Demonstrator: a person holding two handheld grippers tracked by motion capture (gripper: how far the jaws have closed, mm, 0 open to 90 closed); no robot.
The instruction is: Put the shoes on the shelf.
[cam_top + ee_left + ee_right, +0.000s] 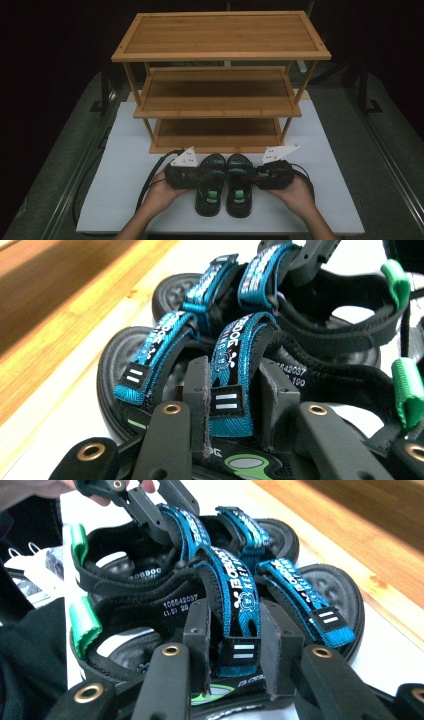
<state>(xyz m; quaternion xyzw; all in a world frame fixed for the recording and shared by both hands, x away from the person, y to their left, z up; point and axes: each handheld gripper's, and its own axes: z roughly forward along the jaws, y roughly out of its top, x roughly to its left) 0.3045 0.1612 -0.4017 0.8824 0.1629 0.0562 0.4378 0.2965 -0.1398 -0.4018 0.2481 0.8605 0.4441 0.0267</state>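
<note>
Two black sandals with blue straps sit side by side on the white table mat (325, 200), just in front of the bamboo shoe rack (220, 35). From the person's side, the left sandal (209, 187) has the left gripper (232, 400) clamped on its blue midfoot strap (235, 365), pads pressing both sides. The right sandal (239, 187) is held likewise: the right gripper (235, 640) is closed on its blue strap (235, 605). Green heel tabs (407, 390) face the person, toes toward the rack
</note>
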